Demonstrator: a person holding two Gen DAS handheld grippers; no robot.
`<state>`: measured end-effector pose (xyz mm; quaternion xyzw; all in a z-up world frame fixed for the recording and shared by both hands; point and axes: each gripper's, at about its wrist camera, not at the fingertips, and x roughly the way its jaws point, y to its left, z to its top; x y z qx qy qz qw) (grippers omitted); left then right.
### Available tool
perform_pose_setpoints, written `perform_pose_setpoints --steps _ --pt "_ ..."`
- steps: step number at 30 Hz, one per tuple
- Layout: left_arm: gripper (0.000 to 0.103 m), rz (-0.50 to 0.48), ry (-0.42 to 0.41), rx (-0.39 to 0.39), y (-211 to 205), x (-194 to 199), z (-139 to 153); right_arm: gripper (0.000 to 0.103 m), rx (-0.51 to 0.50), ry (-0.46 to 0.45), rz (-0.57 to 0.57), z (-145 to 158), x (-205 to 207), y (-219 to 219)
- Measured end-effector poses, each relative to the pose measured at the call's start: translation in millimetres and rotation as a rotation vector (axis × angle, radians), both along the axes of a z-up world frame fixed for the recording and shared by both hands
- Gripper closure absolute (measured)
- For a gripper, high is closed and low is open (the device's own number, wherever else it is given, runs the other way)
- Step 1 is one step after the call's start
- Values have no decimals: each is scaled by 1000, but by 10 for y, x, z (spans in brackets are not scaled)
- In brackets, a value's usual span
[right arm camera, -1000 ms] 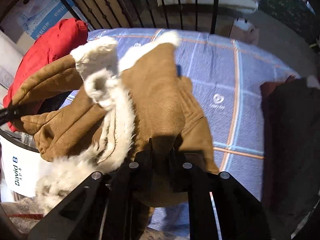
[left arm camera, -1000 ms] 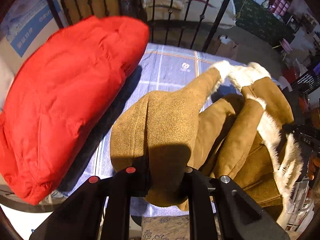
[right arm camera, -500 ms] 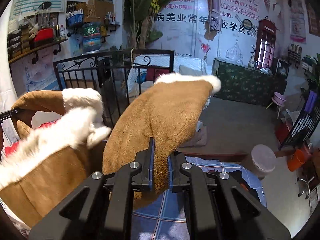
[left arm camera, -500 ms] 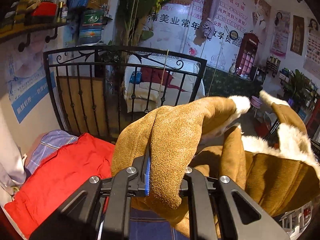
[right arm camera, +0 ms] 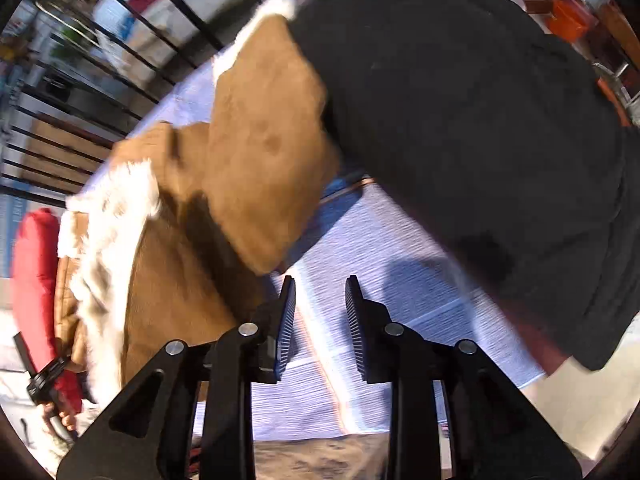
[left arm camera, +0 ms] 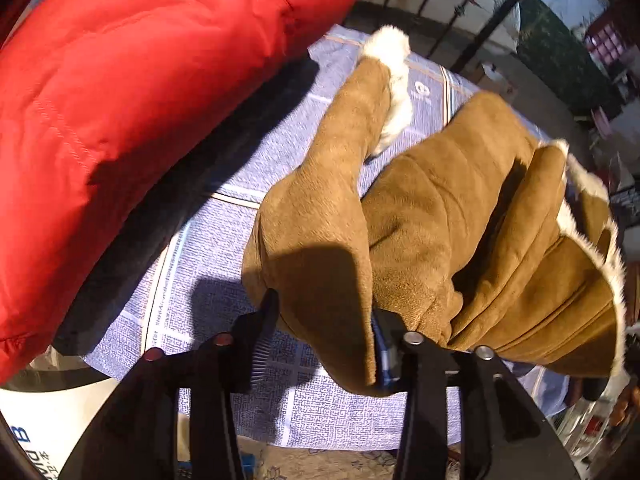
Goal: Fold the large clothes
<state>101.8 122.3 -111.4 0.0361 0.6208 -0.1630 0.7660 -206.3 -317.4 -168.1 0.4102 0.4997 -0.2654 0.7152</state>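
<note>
Nearest in the left wrist view, the left gripper [left arm camera: 324,332] points steeply down with its jaws apart, having just been opening; a shaded fold of the tan suede coat [left arm camera: 460,216] lies between them, touching the inner face of the right-hand finger, while the left-hand finger stands clear of it at the tip. In front of that gripper the coat lies bunched on the blue checked cloth [left arm camera: 256,148], one sleeve stretching away to a white fleece cuff [left arm camera: 390,46]. To the gripper's left and farther off sits a red padded jacket [left arm camera: 140,80], with a dark layer under its near edge. Beyond the cloth stand black railing bars [left arm camera: 484,12]. In the blurred right wrist view, the right gripper [right arm camera: 320,292] also has its jaws parted, just opened, with nothing between them but the cloth below. The coat's brown sleeve lies just ahead and to its left, its white fleece lining [right arm camera: 116,216] farther left. A black garment [right arm camera: 460,120] lies ahead to the right, overlapping the sleeve's far end.
</note>
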Motion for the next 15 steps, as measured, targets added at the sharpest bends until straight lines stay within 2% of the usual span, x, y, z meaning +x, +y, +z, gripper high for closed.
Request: perform_pose_setpoints --steps 1,2,4,5,7,9,12,15 --pt "43 0 -34 -36 33 13 140 43 -20 -27 16 81 28 63" --pt "31 -14 -79 -63 16 12 319 19 -49 -51 40 179 102 130" --pt "18 -72 -157 -113 -129 -9 623 17 -83 -121 116 331 281 234" --pt "16 -112 -180 -139 -259 -46 745 17 -75 -161 146 394 377 255" --pt "15 -197 -189 -164 -542 -75 783 15 -47 -223 184 433 551 267" --pt "15 -284 -183 -142 -932 -137 674 13 -35 -191 215 356 771 271" --pt "15 -414 -126 -99 -1452 -296 382 13 2 -91 281 157 1172 398" --pt "15 -521 -128 -4 -1897 -460 35 14 -4 -35 315 23 1501 471"
